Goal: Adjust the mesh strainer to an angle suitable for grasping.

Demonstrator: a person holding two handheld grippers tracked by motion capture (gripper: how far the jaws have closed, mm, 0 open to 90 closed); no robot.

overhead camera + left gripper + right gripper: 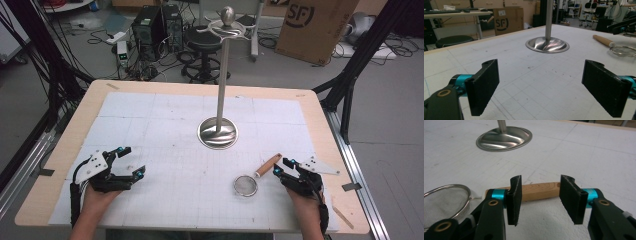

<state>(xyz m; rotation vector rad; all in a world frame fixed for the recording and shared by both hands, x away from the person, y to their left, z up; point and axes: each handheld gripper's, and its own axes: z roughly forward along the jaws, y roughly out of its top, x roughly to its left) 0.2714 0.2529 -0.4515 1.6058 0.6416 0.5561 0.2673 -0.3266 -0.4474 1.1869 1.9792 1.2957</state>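
Note:
A small metal mesh strainer (pixel 245 185) with a wooden handle (pixel 268 165) lies on the white mat, right of centre near the front. My right gripper (pixel 282 166) rests low at the handle's outer end. In the right gripper view its jaws (pixel 541 180) stand apart on either side of the wooden handle (pixel 539 191), which lies crosswise just beyond them, and the pads do not press on it. The mesh bowl (pixel 444 202) shows at the lower left. My left gripper (pixel 132 160) rests at the front left, open (pixel 540 75) and empty.
A tall steel stand (pixel 222 75) with a round base (pixel 217 132) and hooks under a ball top rises from the mat's middle. The wooden table edge (pixel 330 130) borders the mat. Beyond the table are a stool, computer cases, cables and a cardboard box (pixel 315 25).

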